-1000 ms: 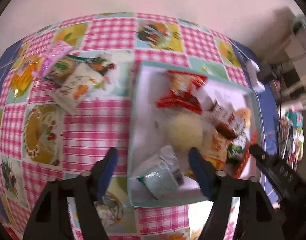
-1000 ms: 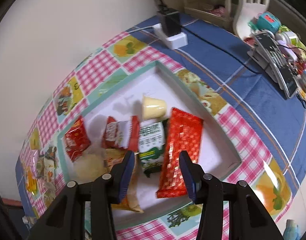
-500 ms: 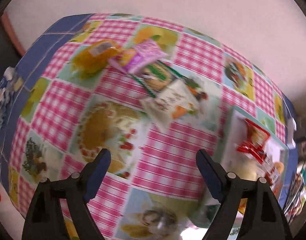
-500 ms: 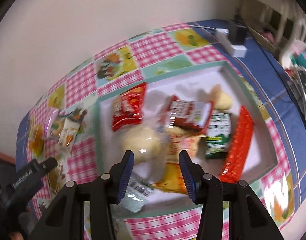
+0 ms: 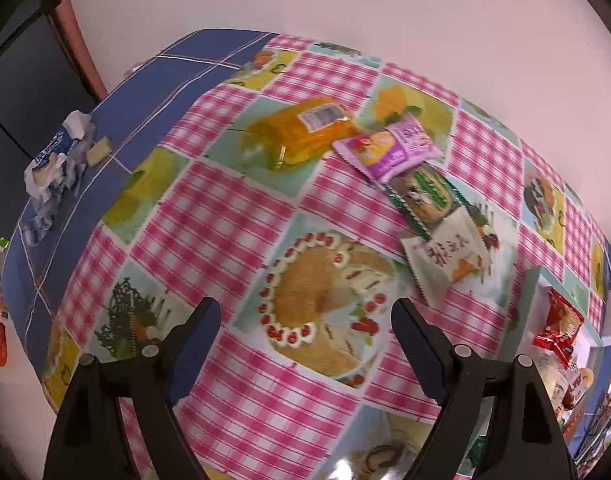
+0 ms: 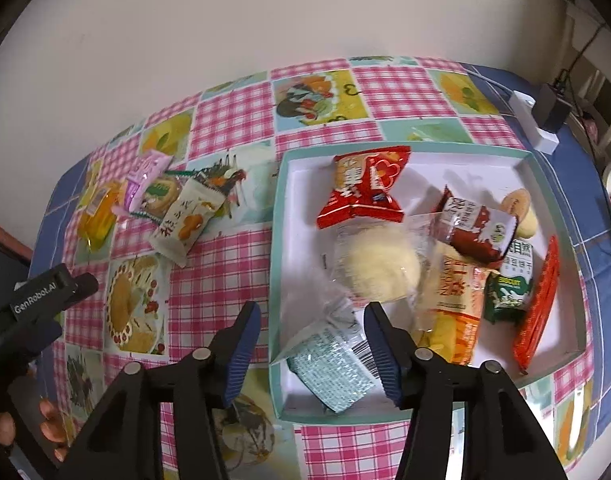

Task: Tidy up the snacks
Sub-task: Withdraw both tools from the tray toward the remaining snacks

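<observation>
Several loose snacks lie in a row on the checked tablecloth: an orange jelly pack (image 5: 301, 136) (image 6: 97, 216), a pink packet (image 5: 389, 148) (image 6: 143, 176), a green cookie packet (image 5: 425, 196) and a white packet (image 5: 445, 264) (image 6: 187, 220). My left gripper (image 5: 305, 320) hangs open over the printed cake, short of them, with nothing in it. The white tray (image 6: 405, 151) holds several snacks, among them a red packet (image 6: 361, 188). My right gripper (image 6: 311, 312) is opening above the tray's left end. A pale green packet (image 6: 329, 356) lies beneath its jaws, untouched.
A crumpled blue and white wrapper (image 5: 57, 160) lies on the blue cloth at the table's left end. A power strip with a black plug (image 6: 541, 120) sits beyond the tray. The wall runs close behind the table. A hand (image 6: 45, 428) shows at the lower left.
The left gripper swung from over the tray to the loose snacks on the left, and its jaws widened. The right gripper rolled, moved to the tray's left end and spread its jaws.
</observation>
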The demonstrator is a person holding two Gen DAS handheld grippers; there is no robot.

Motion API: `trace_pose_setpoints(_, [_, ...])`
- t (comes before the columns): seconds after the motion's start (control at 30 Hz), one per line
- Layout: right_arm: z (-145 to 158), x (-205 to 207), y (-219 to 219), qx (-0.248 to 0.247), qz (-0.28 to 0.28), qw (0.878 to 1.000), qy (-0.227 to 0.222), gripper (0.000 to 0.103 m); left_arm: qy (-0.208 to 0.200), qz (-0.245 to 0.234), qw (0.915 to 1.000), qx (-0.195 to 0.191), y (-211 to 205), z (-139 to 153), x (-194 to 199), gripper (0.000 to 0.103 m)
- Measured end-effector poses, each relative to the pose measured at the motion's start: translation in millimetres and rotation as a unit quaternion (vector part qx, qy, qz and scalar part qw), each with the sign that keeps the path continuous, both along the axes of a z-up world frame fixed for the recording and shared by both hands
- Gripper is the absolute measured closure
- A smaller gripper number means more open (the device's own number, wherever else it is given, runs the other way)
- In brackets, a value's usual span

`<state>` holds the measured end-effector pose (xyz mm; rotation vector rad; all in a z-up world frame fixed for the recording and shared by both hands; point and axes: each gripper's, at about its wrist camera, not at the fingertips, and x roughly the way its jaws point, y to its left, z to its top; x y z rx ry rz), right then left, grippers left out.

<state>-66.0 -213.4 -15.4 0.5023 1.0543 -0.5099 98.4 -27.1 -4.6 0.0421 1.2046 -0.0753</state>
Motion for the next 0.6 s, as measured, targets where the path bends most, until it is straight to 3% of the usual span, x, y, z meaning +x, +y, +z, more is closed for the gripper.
trace_pose_setpoints(0.1, [-1.1, 0.8, 1.2, 0.001, 0.004, 1.000, -0.001, 0.031, 0.002, 0.007, 1.0000, 0.000, 4.2, -1.9, 1.3, 0.005])
trace_pose_setpoints(0.23, [-1.9, 0.8, -0.4, -0.001, 0.002, 1.000, -0.003, 0.022, 0.004, 0.013, 0.9999, -0.003, 6.2, -4.0, 3.4, 0.005])
trace_pose_setpoints(0.4, [-2.4, -0.6, -3.4, -0.001, -0.005, 1.000, -0.005, 0.021, 0.006, 0.013, 0.9998, -0.010, 4.9, -5.5, 2.1, 0.004])
trace_pose_setpoints(0.43, [-2.6, -0.7, -3.7, 0.000, -0.006, 1.000, -0.005, 0.018, 0.006, 0.013, 0.9998, -0.013, 5.0, -5.8, 2.1, 0.004])
trace_pose_setpoints(0.5, [-2.6, -1.2, -4.3, 0.000, -0.009, 1.000, -0.008, 0.001, 0.006, 0.012, 0.9998, -0.016, 5.0, -5.8, 2.3, 0.004])
trace_pose_setpoints(0.6, [-1.9, -1.5, -3.6, -0.002, -0.009, 1.000, -0.011, 0.000, 0.006, 0.012, 0.9997, -0.018, 5.7, -5.8, 2.8, 0.002])
